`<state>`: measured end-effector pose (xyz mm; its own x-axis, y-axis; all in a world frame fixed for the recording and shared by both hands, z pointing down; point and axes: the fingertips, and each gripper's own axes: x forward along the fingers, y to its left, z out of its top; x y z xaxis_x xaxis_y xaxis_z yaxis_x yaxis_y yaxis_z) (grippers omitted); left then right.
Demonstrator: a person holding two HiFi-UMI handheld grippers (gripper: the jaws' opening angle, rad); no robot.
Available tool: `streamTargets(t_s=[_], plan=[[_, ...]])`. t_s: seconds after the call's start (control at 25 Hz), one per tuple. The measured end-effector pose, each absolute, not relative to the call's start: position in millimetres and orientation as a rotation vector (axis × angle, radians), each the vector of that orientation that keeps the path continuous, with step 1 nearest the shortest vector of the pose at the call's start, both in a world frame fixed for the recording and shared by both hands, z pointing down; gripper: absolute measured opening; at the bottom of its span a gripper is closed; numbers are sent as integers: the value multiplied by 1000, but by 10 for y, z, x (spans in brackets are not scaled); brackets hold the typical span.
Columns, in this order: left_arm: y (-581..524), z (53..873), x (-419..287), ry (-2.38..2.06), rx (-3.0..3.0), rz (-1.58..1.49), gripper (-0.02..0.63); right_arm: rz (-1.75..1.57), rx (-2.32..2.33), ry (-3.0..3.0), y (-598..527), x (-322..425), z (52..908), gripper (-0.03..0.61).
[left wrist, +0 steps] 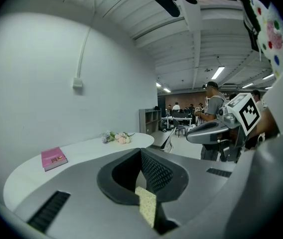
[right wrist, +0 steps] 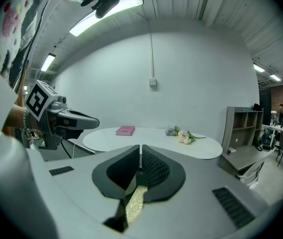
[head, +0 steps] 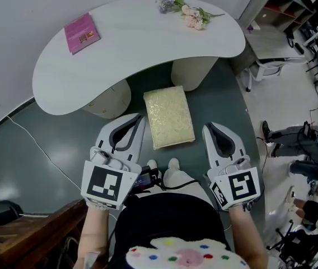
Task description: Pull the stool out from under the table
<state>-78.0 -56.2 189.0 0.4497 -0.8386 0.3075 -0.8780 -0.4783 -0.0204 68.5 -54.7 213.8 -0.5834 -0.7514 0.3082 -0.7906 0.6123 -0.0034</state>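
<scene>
On the dark green floor, just in front of the white table, the stool with its pale yellow cushion is seen, its far end close to the table's edge and between the two table legs. It is flanked by the left gripper and the right gripper. Both pairs of jaws are pressed together, with nothing clamped between them. A pink book and flowers are laid on the tabletop.
</scene>
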Motion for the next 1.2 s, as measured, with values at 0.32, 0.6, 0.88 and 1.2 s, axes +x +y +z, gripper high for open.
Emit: streamTargets(t_s=[0.32,0.6,0.88,1.2], plan=[[-519,1923,-744,-1515,2568,439,17,154,1233,-2538,-519,658,2142,41],[-515,1942,-754,-1521,2563,434,17,152,1231,-2533,-516,666,2146,41],[-488,1939,-773,-1521,2560,433,17,148,1224,-2533,-482,642,2129,41],[-486,1960,-769,-1523,2557,433,17,138,1221,-2533,-483,647,2130,41]])
